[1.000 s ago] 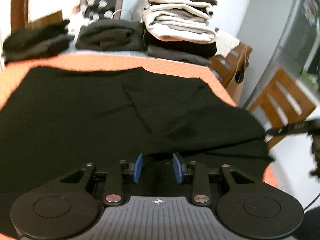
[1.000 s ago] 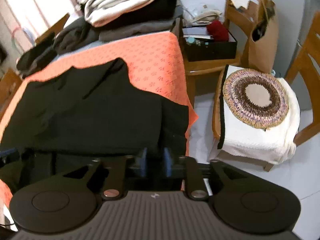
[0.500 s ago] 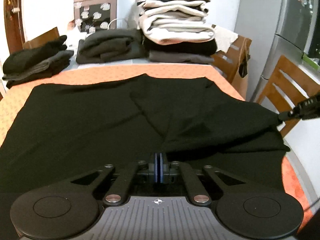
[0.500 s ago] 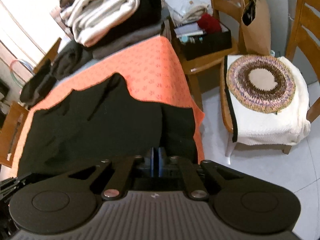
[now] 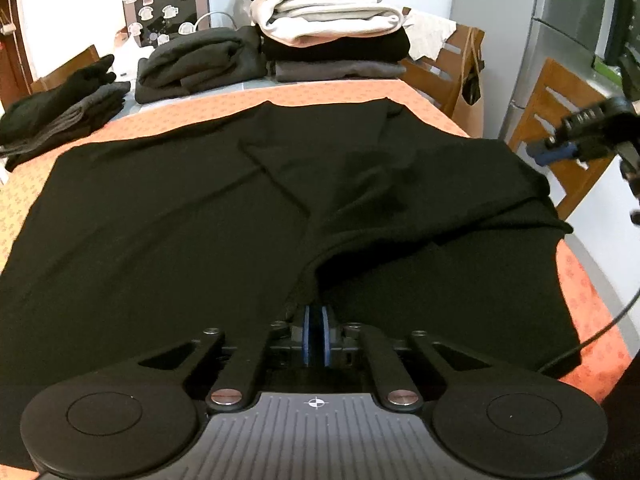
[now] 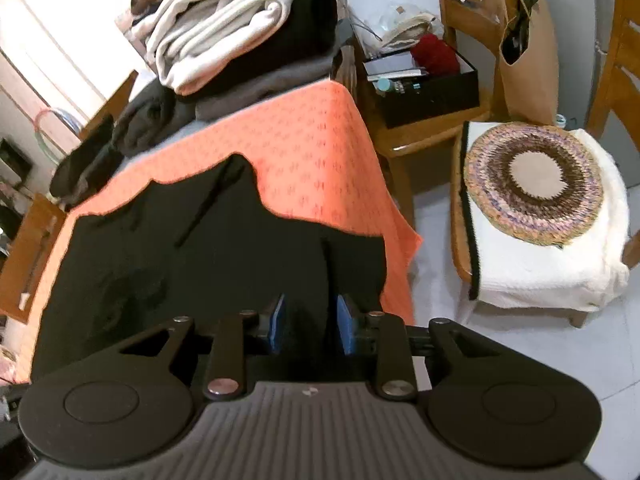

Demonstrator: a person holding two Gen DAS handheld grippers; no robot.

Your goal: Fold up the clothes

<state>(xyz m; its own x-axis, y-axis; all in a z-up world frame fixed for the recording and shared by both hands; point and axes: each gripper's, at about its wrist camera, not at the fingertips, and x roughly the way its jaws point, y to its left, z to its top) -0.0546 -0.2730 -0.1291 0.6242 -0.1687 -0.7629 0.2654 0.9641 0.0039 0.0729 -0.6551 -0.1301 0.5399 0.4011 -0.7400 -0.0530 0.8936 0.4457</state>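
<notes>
A: Left gripper (image 5: 315,330)?
B: My pads are pinched together on the near edge of the black garment (image 5: 168,216), spread over the orange tablecloth (image 6: 304,148).
A: Right gripper (image 6: 311,325)?
B: Mine, jaws apart, holding nothing, above the garment's right edge.

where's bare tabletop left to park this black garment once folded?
Bare orange cloth shows as a strip between the black garment and the back stacks, widest at the right corner below the tall cream stack. The dark piles crowd the back edge. The garment covers the near side.
</notes>
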